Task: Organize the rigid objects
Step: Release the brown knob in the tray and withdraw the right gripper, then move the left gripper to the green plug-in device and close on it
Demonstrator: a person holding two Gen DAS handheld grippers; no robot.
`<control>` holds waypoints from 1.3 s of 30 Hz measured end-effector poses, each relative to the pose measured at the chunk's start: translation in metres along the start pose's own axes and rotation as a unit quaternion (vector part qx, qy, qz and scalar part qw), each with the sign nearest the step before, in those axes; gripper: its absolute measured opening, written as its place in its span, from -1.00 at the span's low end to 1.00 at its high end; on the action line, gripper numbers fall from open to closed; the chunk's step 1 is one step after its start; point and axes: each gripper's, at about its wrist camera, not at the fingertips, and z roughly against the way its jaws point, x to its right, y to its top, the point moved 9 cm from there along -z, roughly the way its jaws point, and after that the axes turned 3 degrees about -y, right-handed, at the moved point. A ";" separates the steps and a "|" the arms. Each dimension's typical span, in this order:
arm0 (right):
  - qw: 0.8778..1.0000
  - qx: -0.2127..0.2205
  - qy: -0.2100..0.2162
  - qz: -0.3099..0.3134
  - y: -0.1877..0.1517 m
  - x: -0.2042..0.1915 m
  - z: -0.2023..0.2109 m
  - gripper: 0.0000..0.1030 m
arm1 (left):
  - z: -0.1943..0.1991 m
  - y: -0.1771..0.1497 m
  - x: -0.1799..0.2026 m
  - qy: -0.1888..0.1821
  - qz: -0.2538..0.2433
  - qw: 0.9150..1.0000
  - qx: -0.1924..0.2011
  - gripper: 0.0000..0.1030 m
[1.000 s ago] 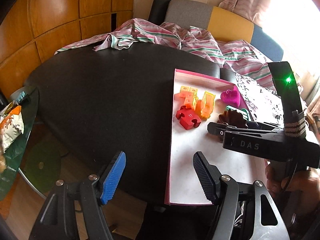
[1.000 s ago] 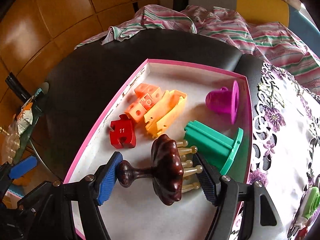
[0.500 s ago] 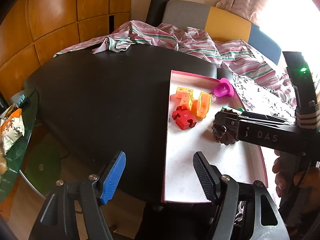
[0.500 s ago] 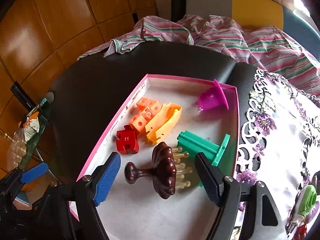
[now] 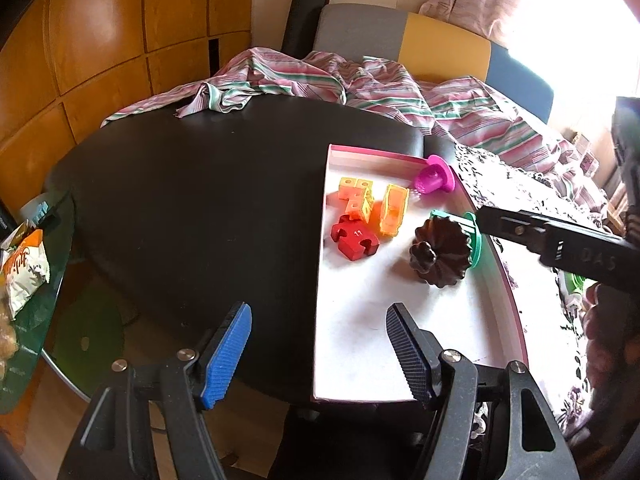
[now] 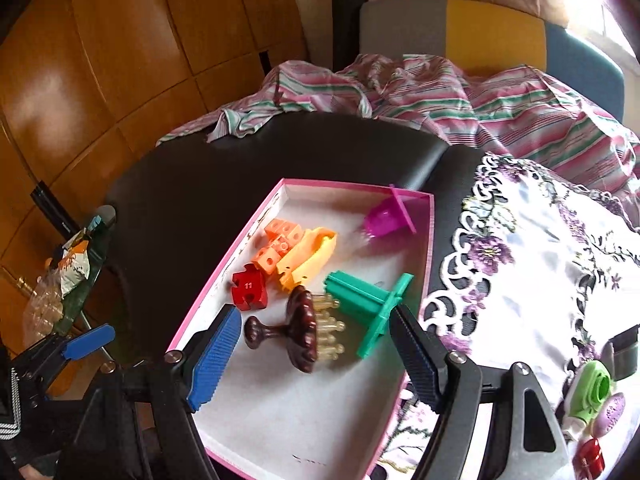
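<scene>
Our right gripper (image 6: pixel 316 360) has lifted off the brown massager (image 6: pixel 302 330), fingers just widened and empty, left gripper's (image 5: pixel 320 354) fingers wide too; we judge placing done, next pick the green toy (image 6: pixel 588 398) right of our fingers.

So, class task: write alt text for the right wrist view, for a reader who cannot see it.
An open right hand-held gripper hovers over a pink-rimmed white tray holding a dark wooden massager, a red puzzle block, orange blocks, and green and magenta flanged pieces. The tray sits on a black table.
</scene>
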 end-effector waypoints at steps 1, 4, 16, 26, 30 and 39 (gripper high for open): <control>1.000 0.002 -0.001 -0.003 0.000 0.003 0.003 0.51 | 0.000 0.000 0.001 -0.001 -0.002 1.000 0.000 0.37; 1.000 0.010 -0.009 -0.013 -0.001 0.016 0.012 0.51 | 0.001 0.000 0.005 -0.002 -0.008 1.000 0.000 0.37; 0.995 0.020 -0.066 -0.070 -0.019 0.102 0.052 0.51 | 0.004 0.003 0.022 -0.006 -0.032 0.999 0.004 0.37; 0.967 0.033 -0.186 -0.173 -0.055 0.240 0.102 0.51 | 0.005 0.008 0.054 -0.025 -0.067 0.997 0.007 0.37; 0.935 0.053 -0.234 -0.263 -0.085 0.298 0.115 0.51 | 0.007 0.011 0.075 -0.035 -0.089 0.995 0.013 0.37; 0.897 0.064 -0.225 -0.374 -0.109 0.342 0.132 0.51 | 0.001 0.016 0.131 -0.064 -0.139 0.988 0.013 0.37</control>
